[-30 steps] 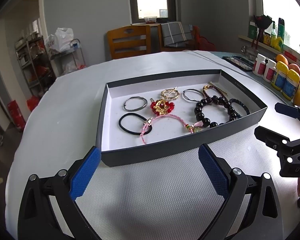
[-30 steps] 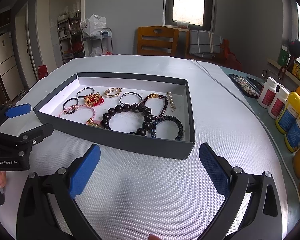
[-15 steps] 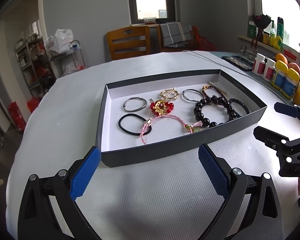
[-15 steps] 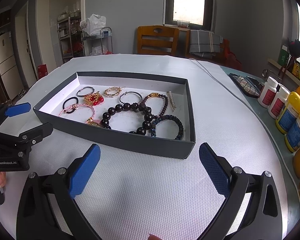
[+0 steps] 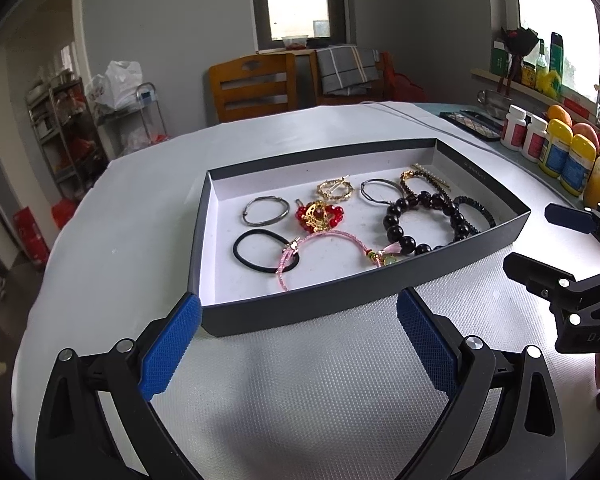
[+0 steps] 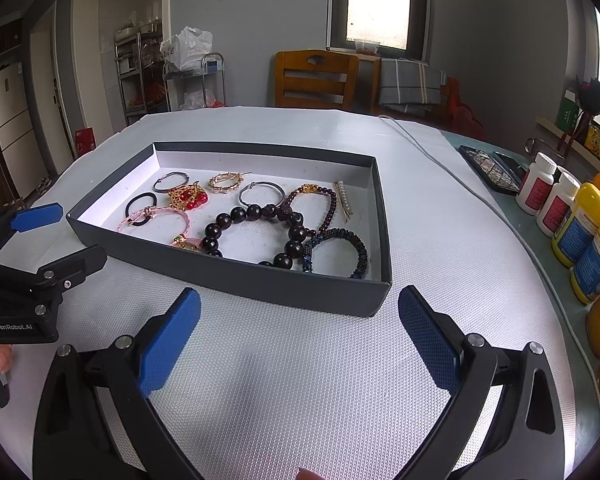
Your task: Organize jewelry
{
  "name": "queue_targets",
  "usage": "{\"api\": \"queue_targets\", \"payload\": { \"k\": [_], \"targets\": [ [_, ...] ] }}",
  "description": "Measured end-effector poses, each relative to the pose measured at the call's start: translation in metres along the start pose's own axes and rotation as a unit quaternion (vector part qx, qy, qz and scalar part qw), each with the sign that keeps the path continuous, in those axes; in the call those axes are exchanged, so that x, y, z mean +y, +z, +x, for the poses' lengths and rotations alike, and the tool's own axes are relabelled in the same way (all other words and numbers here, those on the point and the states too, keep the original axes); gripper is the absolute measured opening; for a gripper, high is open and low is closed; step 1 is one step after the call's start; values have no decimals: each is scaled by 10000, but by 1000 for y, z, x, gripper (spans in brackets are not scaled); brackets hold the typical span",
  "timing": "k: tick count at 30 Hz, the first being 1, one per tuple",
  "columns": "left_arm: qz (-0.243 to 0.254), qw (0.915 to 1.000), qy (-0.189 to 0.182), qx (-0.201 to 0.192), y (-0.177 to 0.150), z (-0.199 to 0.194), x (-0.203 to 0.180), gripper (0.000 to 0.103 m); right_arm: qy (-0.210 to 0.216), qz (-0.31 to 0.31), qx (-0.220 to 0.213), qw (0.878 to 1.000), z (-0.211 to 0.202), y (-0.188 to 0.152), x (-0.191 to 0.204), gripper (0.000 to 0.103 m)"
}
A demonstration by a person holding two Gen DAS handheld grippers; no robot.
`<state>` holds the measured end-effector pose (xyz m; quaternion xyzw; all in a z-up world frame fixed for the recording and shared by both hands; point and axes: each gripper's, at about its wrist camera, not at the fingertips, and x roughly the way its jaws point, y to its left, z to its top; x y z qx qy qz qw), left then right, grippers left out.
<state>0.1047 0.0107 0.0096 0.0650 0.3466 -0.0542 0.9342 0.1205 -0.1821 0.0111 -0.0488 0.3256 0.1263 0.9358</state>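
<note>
Table cover [image 5: 300,392]: white, fine embossed diamond texture, slight sheen, looks like plastic mat. Tray [image 5: 340,300]: matt dark grey card outside, matt white paper lining inside. Big bead bracelet [image 6: 256,232]: glossy dark beads, polished. Hair tie [image 5: 260,250]: matt black elastic. Pink bracelet [image 5: 328,240]: braided cord. Ring [image 5: 266,210]: bare grey metal, dull shine. Brooch [image 5: 319,214]: gold-tone metal with glossy red beads. Left gripper [image 5: 298,342] and right gripper [image 6: 300,340]: matt black plastic arms, bright metal screws, blue pads [image 6: 168,344] with knurled rubbery texture. Chair [image 6: 316,80]: varnished wood. Bottles [image 6: 580,232]: glossy plastic.
</note>
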Motion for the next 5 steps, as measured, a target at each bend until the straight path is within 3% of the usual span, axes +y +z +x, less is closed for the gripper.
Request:
{"api": "queue_targets", "payload": {
  "k": [5],
  "targets": [
    [-71,9999,-132,15,1,-1,2,100,49,25,5,10000,2,-1,0,97]
  ]
}}
